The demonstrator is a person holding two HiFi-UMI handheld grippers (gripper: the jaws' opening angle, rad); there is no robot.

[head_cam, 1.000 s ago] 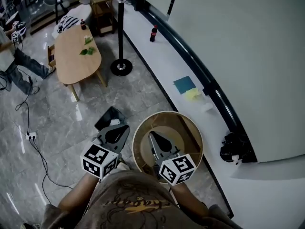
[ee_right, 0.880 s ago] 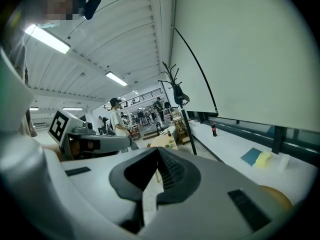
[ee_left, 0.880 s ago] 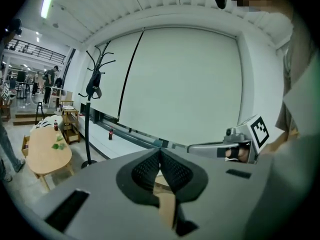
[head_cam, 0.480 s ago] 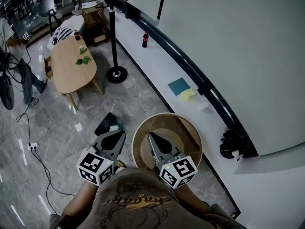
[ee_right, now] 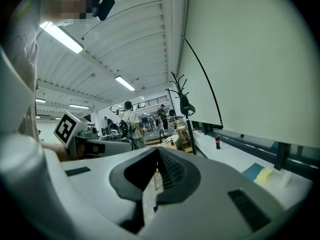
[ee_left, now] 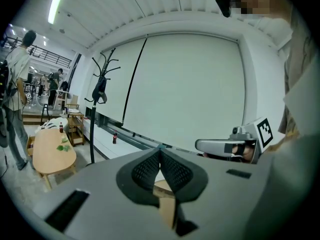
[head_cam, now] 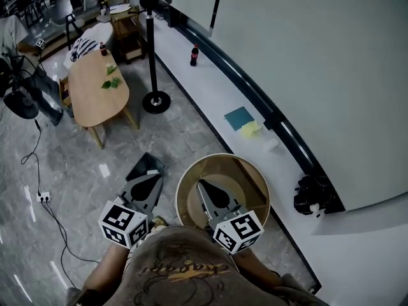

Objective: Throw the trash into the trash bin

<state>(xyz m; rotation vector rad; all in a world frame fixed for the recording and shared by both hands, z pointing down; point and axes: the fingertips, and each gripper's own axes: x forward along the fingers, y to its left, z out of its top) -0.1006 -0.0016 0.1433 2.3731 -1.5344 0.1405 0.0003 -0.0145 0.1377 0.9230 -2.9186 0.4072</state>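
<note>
Moved: my left gripper (head_cam: 155, 177) slid back toward me since a second ago; my right gripper (head_cam: 201, 185) stayed put
Left gripper: jaws pressed together; nothing in them
Right gripper: jaws together too; empty
Trash bin (head_cam: 223, 156): round and tan; under my right gripper
Floor: black tray (head_cam: 145, 165) just past my left gripper

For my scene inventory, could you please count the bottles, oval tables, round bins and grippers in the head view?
Bottles: 2 (ledge bottle, tabletop bottle)
Oval table: 1
Round bin: 1
Grippers: 2 (left gripper, right gripper)
Total: 6
</note>
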